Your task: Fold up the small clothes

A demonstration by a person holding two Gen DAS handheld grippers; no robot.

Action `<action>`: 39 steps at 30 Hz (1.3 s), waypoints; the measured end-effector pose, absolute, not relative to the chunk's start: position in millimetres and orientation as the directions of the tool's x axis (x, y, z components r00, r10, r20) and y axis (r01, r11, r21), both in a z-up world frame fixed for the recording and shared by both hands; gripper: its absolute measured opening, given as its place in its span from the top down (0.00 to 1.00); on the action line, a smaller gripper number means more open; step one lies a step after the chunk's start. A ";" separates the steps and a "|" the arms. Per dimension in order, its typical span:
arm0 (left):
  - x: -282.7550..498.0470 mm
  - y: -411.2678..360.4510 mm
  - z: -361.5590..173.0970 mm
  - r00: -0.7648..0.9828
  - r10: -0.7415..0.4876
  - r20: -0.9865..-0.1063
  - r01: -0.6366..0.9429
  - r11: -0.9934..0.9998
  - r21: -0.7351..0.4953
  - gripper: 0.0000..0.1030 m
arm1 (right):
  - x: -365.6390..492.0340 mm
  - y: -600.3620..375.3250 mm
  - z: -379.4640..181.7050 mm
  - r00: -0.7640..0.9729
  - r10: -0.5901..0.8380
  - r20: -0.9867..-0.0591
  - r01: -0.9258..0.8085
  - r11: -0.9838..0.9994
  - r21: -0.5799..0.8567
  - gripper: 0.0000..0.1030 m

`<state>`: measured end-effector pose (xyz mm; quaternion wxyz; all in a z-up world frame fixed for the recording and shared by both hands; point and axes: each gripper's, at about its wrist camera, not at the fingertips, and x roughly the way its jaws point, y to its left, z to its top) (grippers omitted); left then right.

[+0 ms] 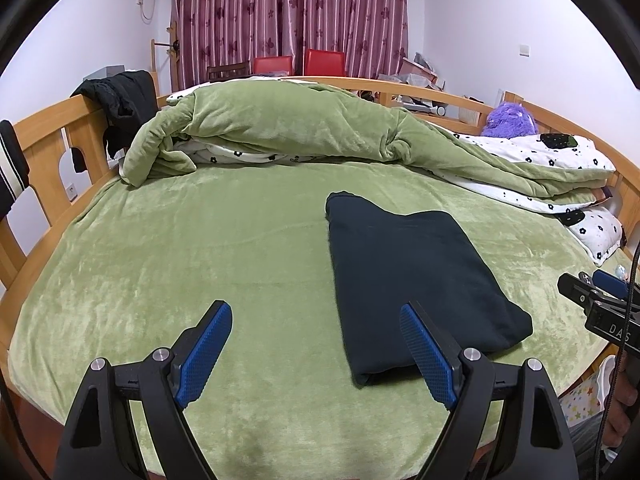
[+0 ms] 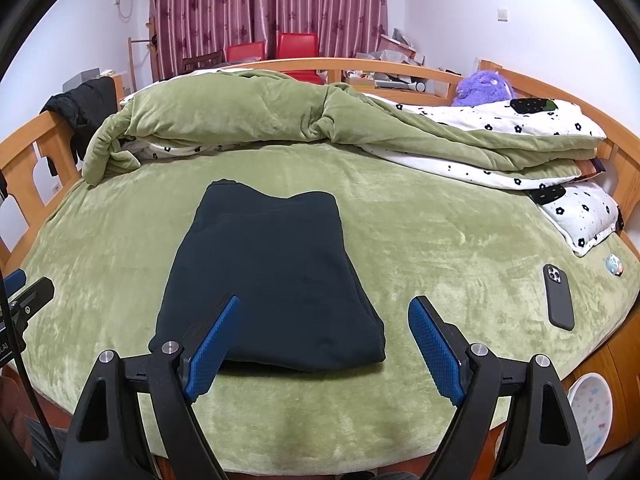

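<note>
A dark navy garment [image 1: 408, 280] lies folded into a flat rectangle on the green bed cover [image 1: 200, 248]; it also shows in the right wrist view [image 2: 272, 276]. My left gripper [image 1: 316, 312] is open and empty, hovering near the front edge of the bed, left of the garment's near end. My right gripper [image 2: 324, 304] is open and empty, hovering over the garment's near right corner. The right gripper also shows at the right edge of the left wrist view [image 1: 592, 288].
A rolled green duvet [image 1: 280, 128] with white flowered lining lies across the back of the bed. A white flowered pillow [image 2: 580, 216] and a black phone [image 2: 558, 296] lie at the right. A wooden bed rail [image 1: 48, 136] runs around.
</note>
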<state>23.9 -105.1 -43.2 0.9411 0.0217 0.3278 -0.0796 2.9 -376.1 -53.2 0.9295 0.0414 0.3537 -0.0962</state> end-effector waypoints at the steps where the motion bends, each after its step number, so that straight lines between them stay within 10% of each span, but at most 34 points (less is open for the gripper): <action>1: 23.8 -104.5 -42.7 0.772 -0.136 -0.621 0.165 0.986 -0.012 0.17 | 3.0 -376.0 -53.2 0.731 -0.150 -0.666 0.208 0.978 0.008 0.18; 39: 23.3 -108.4 -43.5 0.772 -0.138 -0.620 0.170 0.985 -0.008 0.16 | 2.8 -376.0 -53.3 0.731 -0.149 -0.665 0.208 0.978 0.009 0.18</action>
